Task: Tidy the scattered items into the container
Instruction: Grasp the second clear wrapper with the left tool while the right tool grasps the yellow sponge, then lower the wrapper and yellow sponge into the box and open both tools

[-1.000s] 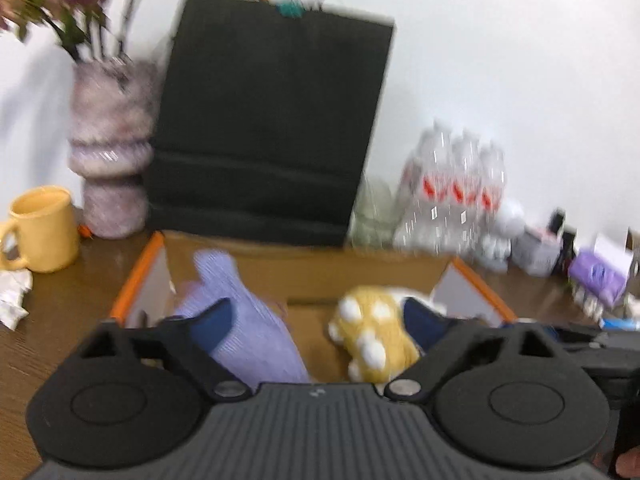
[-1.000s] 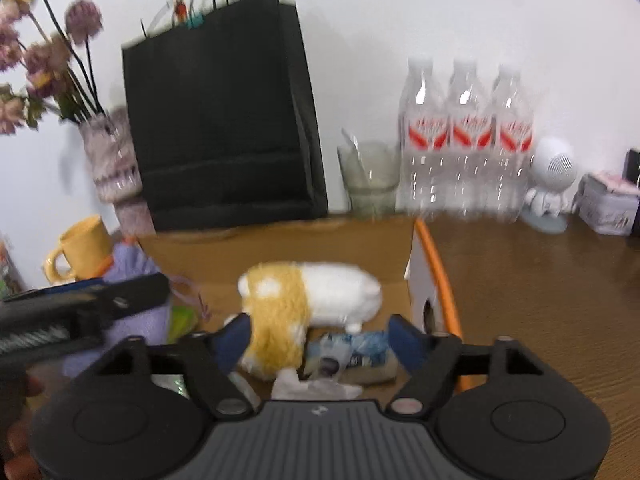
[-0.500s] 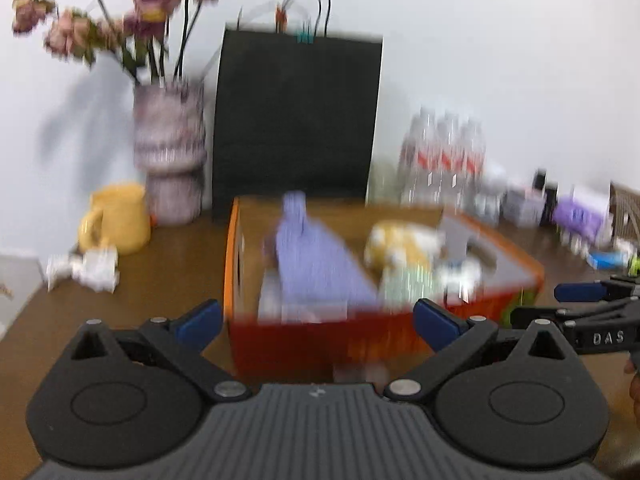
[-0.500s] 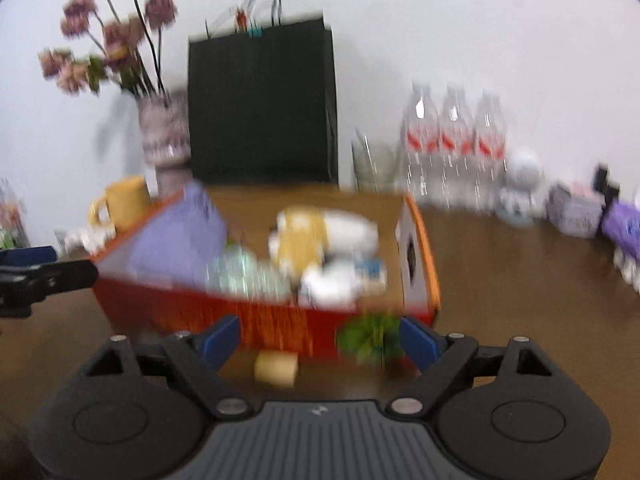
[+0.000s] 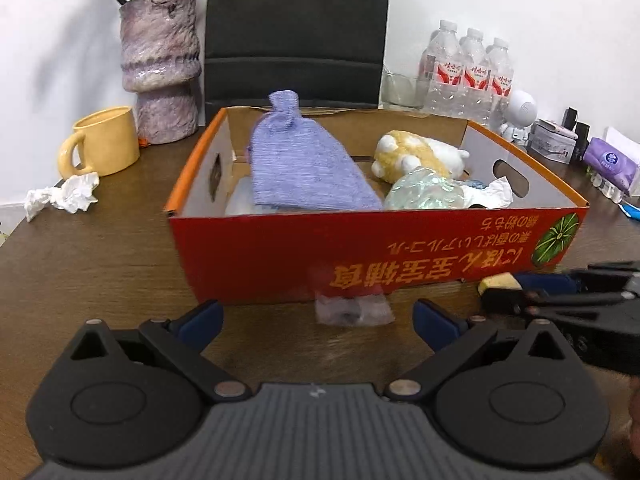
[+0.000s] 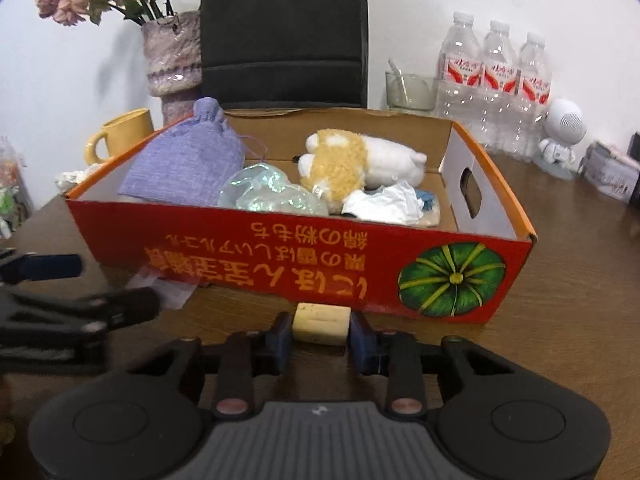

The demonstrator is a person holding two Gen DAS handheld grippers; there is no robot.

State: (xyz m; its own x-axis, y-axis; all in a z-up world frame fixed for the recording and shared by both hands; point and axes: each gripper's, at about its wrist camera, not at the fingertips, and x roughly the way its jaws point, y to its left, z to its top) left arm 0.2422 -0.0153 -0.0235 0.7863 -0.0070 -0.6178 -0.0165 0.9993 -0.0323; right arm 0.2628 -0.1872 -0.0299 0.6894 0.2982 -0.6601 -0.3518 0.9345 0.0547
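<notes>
A red cardboard box (image 5: 280, 256) (image 6: 304, 264) stands on the wooden table and holds a purple pouch (image 5: 304, 164), a yellow-white plush toy (image 6: 352, 160), a crinkled clear bag (image 6: 272, 192) and white wrappers. My right gripper (image 6: 320, 334) is shut on a small beige block (image 6: 320, 320) on the table just in front of the box. My left gripper (image 5: 316, 324) is open, with a small clear packet (image 5: 352, 308) lying between its fingers by the box front. The right gripper (image 5: 516, 292) shows at the right of the left wrist view.
A crumpled tissue (image 5: 64, 196) and a yellow mug (image 5: 104, 144) lie left of the box. A purple vase (image 5: 160, 64), a black paper bag (image 5: 296, 28), water bottles (image 6: 496, 80), a glass (image 6: 408, 88) and a white figurine (image 6: 560, 132) stand behind and right.
Both grippers have pulled back from over the box and dropped to the table in front of it. The right gripper has closed on the beige block.
</notes>
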